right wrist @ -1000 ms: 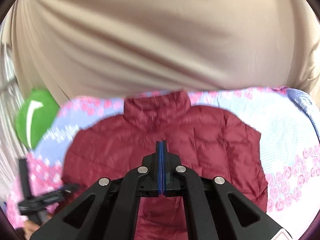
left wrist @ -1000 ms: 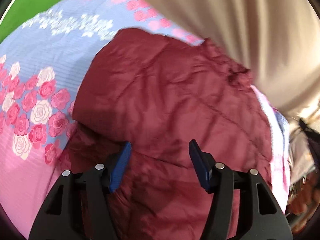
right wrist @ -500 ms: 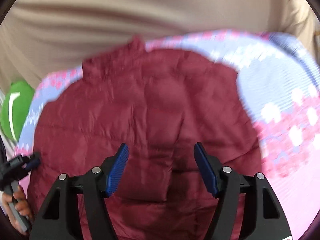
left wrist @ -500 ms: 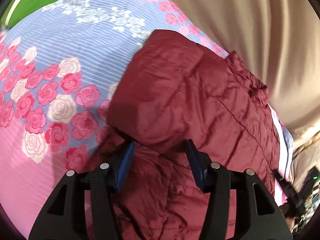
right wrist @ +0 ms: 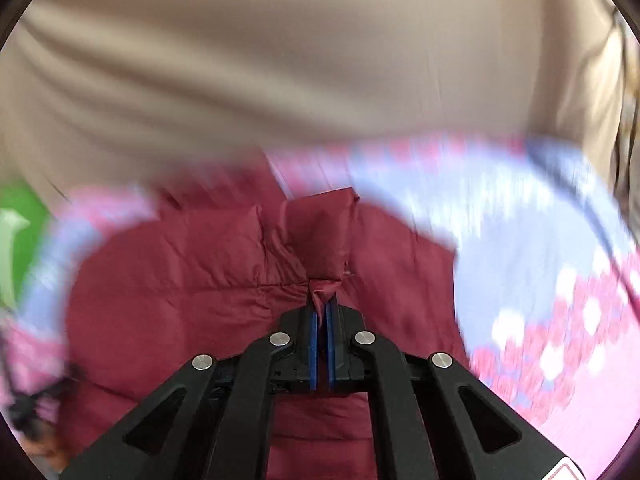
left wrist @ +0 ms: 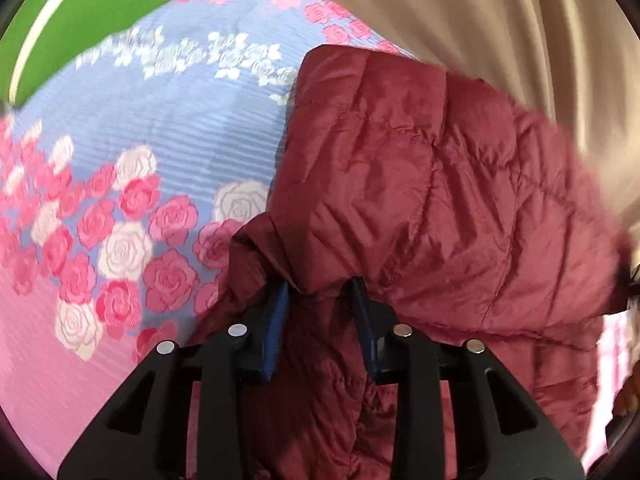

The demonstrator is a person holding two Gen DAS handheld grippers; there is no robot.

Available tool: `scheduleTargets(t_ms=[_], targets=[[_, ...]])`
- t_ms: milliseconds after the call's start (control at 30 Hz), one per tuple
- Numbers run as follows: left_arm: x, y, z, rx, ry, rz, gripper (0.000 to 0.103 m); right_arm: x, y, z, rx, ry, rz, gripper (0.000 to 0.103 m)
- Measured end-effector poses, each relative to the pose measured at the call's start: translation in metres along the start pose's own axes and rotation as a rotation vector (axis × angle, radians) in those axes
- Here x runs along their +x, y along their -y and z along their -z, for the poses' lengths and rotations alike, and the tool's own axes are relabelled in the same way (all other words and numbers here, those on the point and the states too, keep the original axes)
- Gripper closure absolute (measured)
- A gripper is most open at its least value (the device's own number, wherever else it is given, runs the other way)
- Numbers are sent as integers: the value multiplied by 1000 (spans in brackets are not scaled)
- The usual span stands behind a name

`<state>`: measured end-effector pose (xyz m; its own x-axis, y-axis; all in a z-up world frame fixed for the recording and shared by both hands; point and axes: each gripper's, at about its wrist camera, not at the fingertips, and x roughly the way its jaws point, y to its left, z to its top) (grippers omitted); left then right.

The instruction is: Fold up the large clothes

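My left gripper (left wrist: 320, 312) has just been closing on a bunched fold of the maroon puffer jacket (left wrist: 420, 184), its blue pads pressing the fabric from both sides, while my right gripper (right wrist: 321, 312) has clamped shut on a pinch of the same jacket near its middle. The garment lies spread on the rose-print bedspread (left wrist: 140, 160), a beige curtain (right wrist: 320, 80) hanging behind. It looks light, soft and springy (the shiny shell is likely slippery) — best taken at a seam or gathered edge — and thin pinches may slide free.
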<state>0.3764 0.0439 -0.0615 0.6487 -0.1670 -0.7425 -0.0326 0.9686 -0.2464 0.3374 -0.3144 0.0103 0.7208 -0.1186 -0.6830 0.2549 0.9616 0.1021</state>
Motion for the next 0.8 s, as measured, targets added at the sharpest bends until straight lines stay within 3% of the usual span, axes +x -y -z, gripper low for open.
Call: scheduleTargets(t_ms=[33,133,200,300,400,533,633,667,733,800], targets=[[0,3,0,14,1,-10,72,32,5,11,-1,-85,33,100],[0,0,-3,4,-10,9,72,38,16,21,44,-91,13,99],[2,-3,-5,2,-10,19,72,22,27,18,111,-54,6,98],[2,-3,-3,21,2,7,72,-30,25,14,183,107,37,95],[1,6,2,52,26,-33,72,-55,-28,16,45,141,-112,95],[0,8,5,68,40,-52,72,-37,-133,41,-202,8,-331,95],[0,7,5,73,42,-50,72,-9,-176,68,-327,-68,-326,95],[0,8,6,75,42,-51,72,3,-180,73,-352,-93,-306,100],[0,9,6,80,43,-56,72,20,-167,79,-375,-100,-232,103],[1,9,6,85,45,-59,71,29,-130,71,-334,-93,-172,103]])
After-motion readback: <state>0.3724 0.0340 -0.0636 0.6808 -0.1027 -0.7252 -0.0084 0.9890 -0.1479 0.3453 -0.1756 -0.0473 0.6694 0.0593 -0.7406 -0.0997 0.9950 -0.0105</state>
